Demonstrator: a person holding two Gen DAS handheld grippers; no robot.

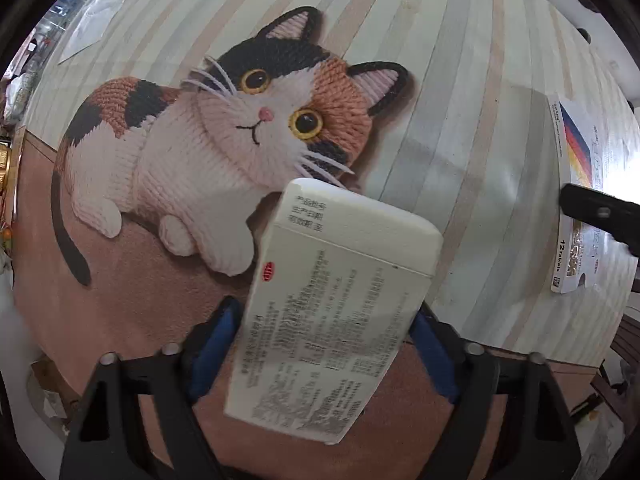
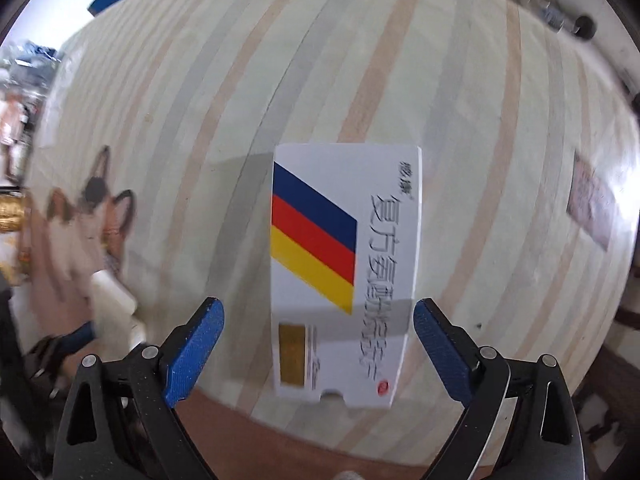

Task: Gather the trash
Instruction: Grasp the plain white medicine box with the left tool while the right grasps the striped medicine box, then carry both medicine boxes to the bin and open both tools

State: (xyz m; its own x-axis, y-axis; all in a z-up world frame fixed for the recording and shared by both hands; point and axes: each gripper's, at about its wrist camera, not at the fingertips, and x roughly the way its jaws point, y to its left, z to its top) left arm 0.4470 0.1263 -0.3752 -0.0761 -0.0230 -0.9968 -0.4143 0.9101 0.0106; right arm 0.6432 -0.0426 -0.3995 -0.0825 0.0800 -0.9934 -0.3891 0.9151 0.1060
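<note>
The striped tablecloth (image 2: 200, 128) with its knitted-cat print (image 1: 224, 144) covered the table. On it, right of the cat, lay the flag-striped medicine box (image 2: 344, 272), flat between the right gripper (image 2: 318, 320)'s spread blue pads (image 2: 196, 344), neither touching. The left gripper (image 1: 322, 320) was clenched on the white medicine box (image 1: 336, 312), lifted near the cat. Best to centre, lower and close evenly across the narrow sides.
</note>
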